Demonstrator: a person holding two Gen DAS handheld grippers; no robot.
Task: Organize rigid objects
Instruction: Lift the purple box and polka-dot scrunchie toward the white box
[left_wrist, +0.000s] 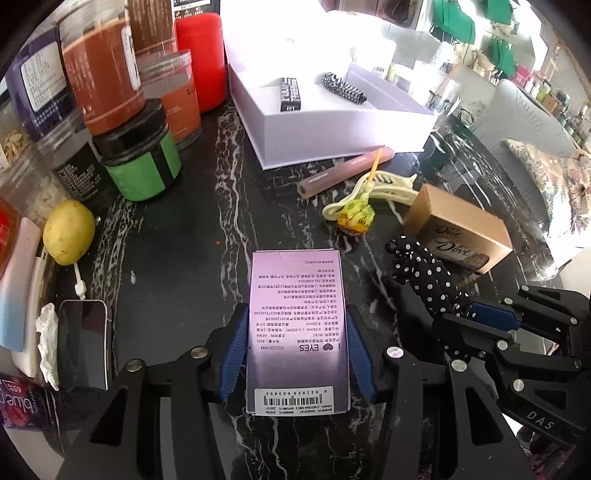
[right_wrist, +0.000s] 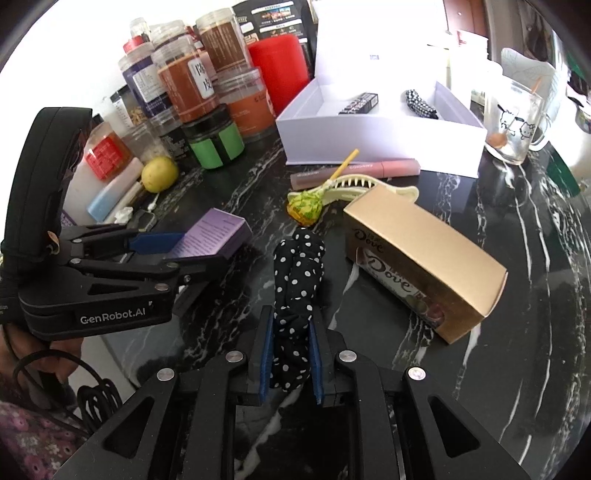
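A black marble tabletop with white veining (right_wrist: 517, 229) carries everything. At its twelve o'clock stands an open white cardboard box (right_wrist: 373, 138); just before it lie a pink lip-gloss tube (right_wrist: 369, 169), a cream plastic claw hair clip (right_wrist: 373, 189) and a lollipop in a green-yellow wrapper (right_wrist: 304, 208). Toward three o'clock lies a gold Dove chocolate carton (right_wrist: 424, 258). At ten o'clock clear plastic jars (right_wrist: 184, 88) crowd together beside a green-labelled black jar (right_wrist: 218, 142) and a yellow lemon (right_wrist: 159, 173). At one o'clock stands a glass mug with cartoon prints (right_wrist: 517, 122).
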